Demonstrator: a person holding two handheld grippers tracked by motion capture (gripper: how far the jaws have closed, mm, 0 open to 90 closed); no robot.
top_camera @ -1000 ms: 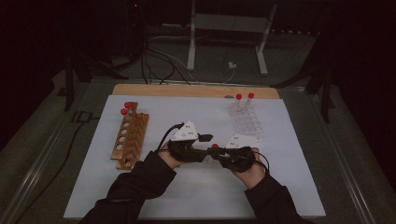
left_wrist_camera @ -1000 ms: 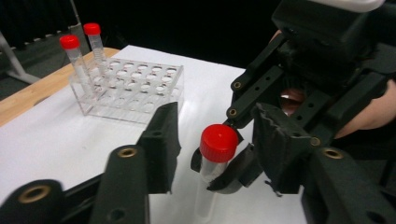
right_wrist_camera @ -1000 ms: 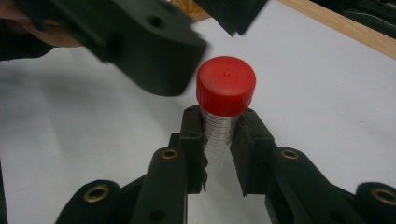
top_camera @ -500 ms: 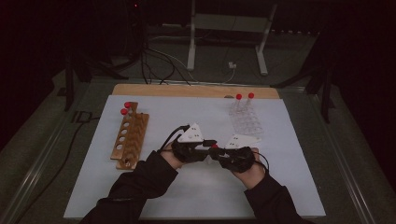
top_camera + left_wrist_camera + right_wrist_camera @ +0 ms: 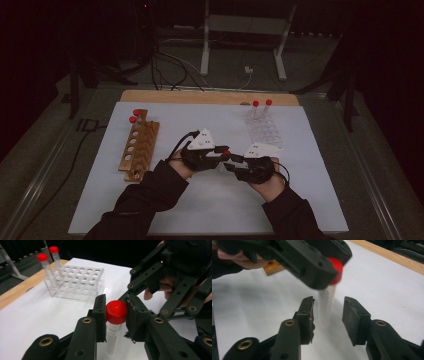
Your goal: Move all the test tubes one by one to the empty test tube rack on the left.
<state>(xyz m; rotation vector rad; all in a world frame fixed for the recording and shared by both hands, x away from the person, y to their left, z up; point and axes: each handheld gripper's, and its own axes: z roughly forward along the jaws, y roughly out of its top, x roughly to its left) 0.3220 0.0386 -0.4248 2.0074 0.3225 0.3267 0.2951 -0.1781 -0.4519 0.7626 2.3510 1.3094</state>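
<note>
Wooden rack (image 5: 139,145): left edge of white mat (image 5: 310,200), two red-capped tubes at its far end. Left gripper (image 5: 220,156): jaws clamped on the red cap of a tube (image 5: 113,327), held above mat centre. Right gripper (image 5: 231,165): jaws have just been opening, now apart either side of the tube's body, not pressing it. Clear rack (image 5: 262,129): far right, two tubes standing.

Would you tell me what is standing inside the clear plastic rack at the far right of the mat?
Two red-capped tubes stand upright in the clear rack, at one end of it. The other holes look empty. Their lower ends blur behind the clear walls.
</note>
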